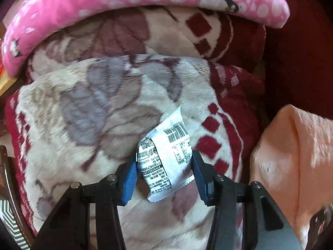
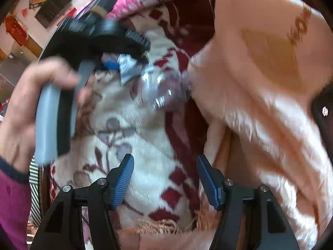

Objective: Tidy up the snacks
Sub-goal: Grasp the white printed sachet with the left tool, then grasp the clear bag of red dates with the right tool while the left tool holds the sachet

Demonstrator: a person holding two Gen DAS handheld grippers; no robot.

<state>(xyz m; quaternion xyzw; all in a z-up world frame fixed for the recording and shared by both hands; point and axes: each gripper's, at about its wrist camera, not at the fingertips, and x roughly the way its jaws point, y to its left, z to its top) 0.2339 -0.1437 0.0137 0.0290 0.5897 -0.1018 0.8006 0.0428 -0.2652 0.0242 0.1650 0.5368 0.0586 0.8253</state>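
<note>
My feeds are daylit and fisheye-bent, with dark corners. On the right wrist view, sun patches bleach the fuzzy peach blanket [image 2: 260, 79], and motion blur smears the hand [image 2: 31, 108]. The left wrist view stays sharper.

A glossy, crinkled foil snack packet [image 1: 166, 156] lies on a fluffy plush blanket [image 1: 93, 108]; ribbed blue rubbery pads [image 1: 130, 179] line matt black plastic jaws.

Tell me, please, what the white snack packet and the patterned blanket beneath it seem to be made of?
Snack packet: apparently thin printed plastic film, creased, with a serrated sealed edge. Patterned blanket: seemingly plush synthetic fleece, with a fuzzy matte pile.
</note>
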